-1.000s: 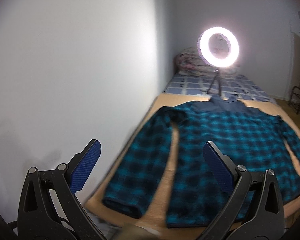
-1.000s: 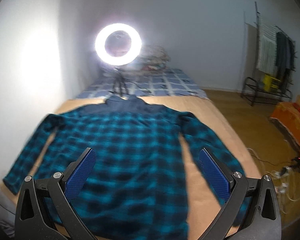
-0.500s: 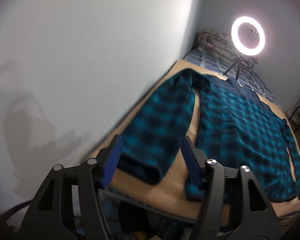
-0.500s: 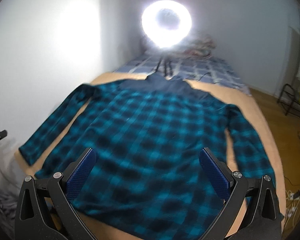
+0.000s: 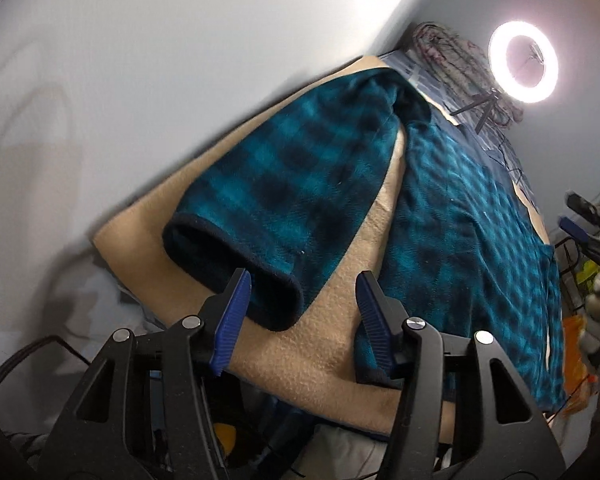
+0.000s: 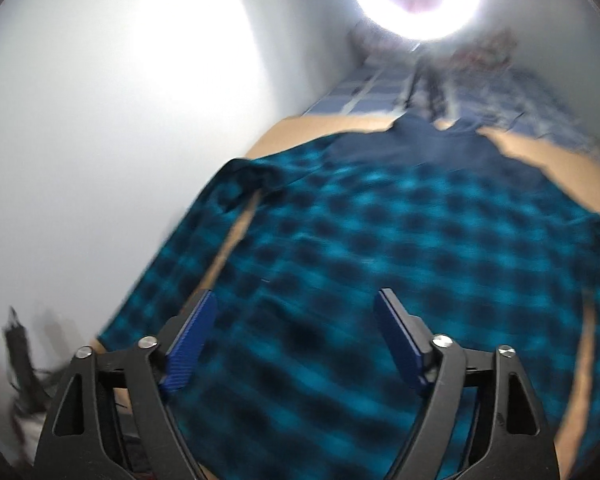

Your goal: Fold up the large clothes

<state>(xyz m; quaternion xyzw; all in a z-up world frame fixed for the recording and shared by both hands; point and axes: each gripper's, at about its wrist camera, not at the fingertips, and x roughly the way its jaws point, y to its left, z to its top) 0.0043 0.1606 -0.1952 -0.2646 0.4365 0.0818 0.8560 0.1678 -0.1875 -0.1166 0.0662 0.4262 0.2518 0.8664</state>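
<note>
A teal and black plaid fleece shirt (image 5: 460, 208) lies spread flat on a tan blanket (image 5: 328, 344), collar toward the far end. Its left sleeve (image 5: 292, 168) runs along the wall, and the dark-trimmed cuff (image 5: 228, 248) ends near the bed's front edge. My left gripper (image 5: 303, 300) hovers just before that cuff, half spread. The cuff's corner sits between its blue pads, which do not press on it. My right gripper (image 6: 296, 320) hangs over the shirt's lower body (image 6: 380, 232). Its jaws are closing, with cloth below them and nothing pinched.
A white wall (image 5: 140, 80) runs close along the left of the bed. A lit ring light (image 5: 523, 68) on a small tripod stands at the far end on a blue checked sheet (image 6: 364, 96), beside a crumpled quilt (image 5: 452, 52). Dark clutter lies below the bed's front edge.
My left gripper has dropped and tilted toward the sleeve cuff, and its jaws have narrowed. My right gripper has swept left across the shirt and come closer, its jaws narrowing.
</note>
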